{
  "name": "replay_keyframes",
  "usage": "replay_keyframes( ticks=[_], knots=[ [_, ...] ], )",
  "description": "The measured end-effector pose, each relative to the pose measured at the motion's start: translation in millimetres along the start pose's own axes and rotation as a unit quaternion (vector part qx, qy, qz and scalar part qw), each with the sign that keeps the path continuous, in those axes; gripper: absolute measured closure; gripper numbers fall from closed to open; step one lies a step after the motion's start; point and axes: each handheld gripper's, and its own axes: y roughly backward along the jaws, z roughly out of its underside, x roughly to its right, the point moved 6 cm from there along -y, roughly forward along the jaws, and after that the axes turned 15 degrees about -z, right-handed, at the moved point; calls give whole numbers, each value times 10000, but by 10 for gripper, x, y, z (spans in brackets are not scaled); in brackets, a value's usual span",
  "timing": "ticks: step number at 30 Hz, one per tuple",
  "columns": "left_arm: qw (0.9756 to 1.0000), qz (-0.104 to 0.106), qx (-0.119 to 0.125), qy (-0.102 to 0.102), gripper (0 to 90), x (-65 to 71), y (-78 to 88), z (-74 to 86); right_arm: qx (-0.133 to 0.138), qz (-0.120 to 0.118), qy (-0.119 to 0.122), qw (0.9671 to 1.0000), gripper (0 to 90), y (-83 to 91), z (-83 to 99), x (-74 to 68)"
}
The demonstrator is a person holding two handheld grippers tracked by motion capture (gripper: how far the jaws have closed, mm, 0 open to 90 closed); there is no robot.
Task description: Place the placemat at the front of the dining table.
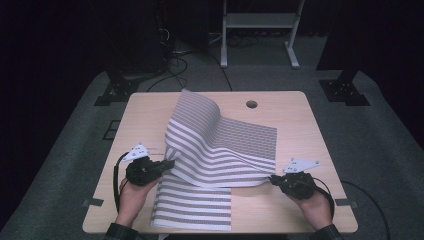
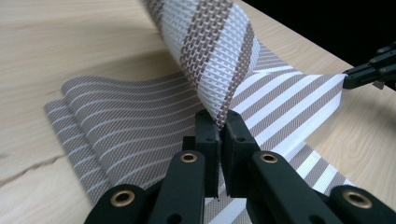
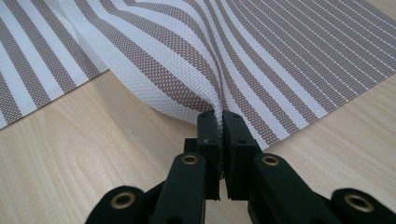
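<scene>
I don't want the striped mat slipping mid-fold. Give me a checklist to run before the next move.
1. Left gripper clamped on the mat edge: ok.
2. Right gripper clamped on its corner: ok.
3. Lifted flap clear of the table: ok, it arches up between the grippers.
4. Second striped mat underneath lying flat: ok.
5. Grip depth enough to hold: cannot tell.

The upper mat point(image 1: 220, 145) is lying on the table point(image 1: 145, 115) at frame centre, overlapping the lower mat point(image 1: 192, 207). The left gripper point(image 1: 169, 164) is sitting at its left edge, the right gripper point(image 1: 272, 178) at its right.
</scene>
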Motion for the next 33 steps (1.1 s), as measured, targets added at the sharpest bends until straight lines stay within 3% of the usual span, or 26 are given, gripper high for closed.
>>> replay_keyframes(
  ticks=[12,18,23,24,29,33],
  knots=[
    [9988,-375,-131,287,857,-265,162,202,-64,-34,130,9999,862,-172,-116,54],
    [9980,-500,-129,352,736,-330,230,238,-122,-70,163,9998,838,-210,-113,24],
    [9963,-737,11,435,575,-417,412,263,-51,-116,39,9999,752,-187,-91,49],
    [9958,-797,23,441,532,-430,437,276,-14,-100,42,9999,700,-180,-88,56],
    [9953,-857,-18,445,382,-493,573,380,21,-80,-22,10000,631,-155,-74,77],
    [9928,-1011,229,592,308,-578,715,402,33,-43,-7,10000,553,-165,-73,73]
  ],
)
